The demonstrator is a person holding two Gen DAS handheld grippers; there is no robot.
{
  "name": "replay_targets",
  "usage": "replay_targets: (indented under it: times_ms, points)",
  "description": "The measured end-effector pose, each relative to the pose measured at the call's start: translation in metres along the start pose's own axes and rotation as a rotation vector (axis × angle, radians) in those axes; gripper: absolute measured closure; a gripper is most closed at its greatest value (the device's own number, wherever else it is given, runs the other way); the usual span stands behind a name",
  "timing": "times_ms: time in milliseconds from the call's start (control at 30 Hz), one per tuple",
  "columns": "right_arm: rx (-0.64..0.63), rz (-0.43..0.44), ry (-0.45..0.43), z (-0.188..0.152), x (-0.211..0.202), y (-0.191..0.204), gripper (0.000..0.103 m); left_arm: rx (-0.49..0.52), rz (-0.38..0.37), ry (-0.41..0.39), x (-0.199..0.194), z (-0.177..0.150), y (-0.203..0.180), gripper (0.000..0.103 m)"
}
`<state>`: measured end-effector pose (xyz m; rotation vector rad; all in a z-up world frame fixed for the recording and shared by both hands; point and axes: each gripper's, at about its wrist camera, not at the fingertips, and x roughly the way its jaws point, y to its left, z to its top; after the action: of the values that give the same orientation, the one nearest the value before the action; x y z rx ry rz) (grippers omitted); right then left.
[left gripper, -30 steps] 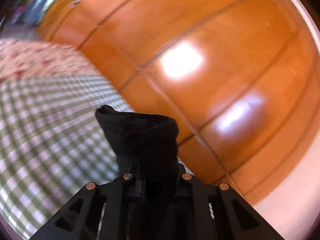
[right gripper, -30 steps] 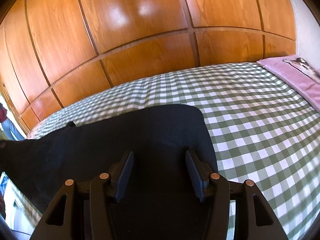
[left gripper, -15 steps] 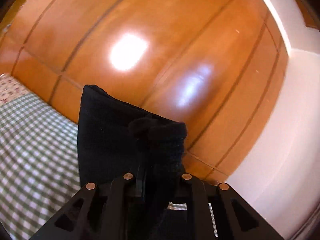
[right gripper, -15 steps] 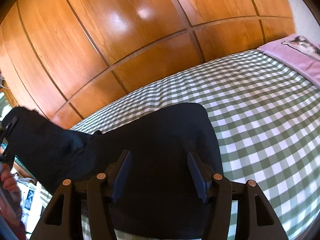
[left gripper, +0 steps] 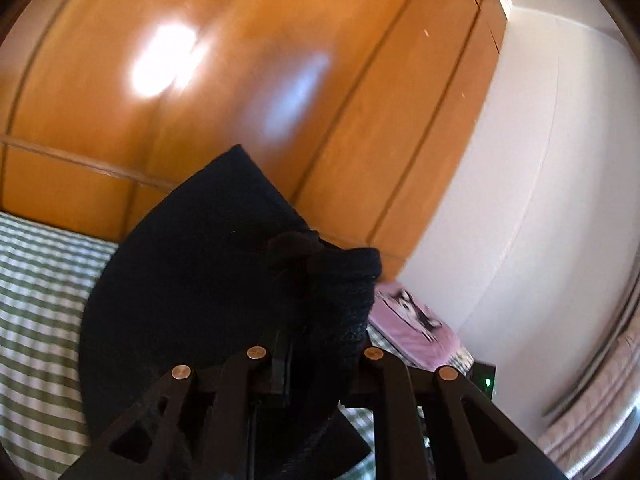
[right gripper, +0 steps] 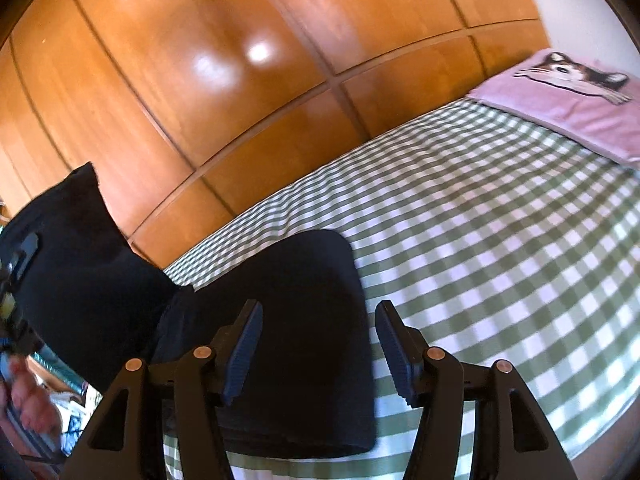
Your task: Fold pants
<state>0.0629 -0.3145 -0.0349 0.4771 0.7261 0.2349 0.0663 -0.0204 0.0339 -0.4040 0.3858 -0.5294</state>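
Checked bedspread (right gripper: 500,216) bears black pants (right gripper: 288,312); left gripper (left gripper: 308,344) pinches one raised end toward twelve o'clock, right gripper (right gripper: 320,344) spread above; lay it square.

Bed with pants and a pillow

The bed (right gripper: 500,240) wore a green-and-white checked cover and stood against a wooden panelled wall. Black pants (right gripper: 304,320) lay on it near its front edge, one end raised off the cover at the left. A pink pillow (right gripper: 576,100) printed with a cat lay at the far right end.
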Motion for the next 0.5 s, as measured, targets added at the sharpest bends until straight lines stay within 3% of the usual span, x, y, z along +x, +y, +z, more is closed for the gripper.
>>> replay_targets:
  times_ms: [167,500]
  points:
    - [0.02,-0.018,-0.016,0.002,-0.011,-0.009,0.044,0.013,-0.026,0.091,0.03,-0.022,-0.015,0.089]
    - [0.028,-0.052,-0.01,0.0,-0.009,-0.016,0.043,0.077,0.019,0.231,0.076,-0.057,-0.026,0.089]
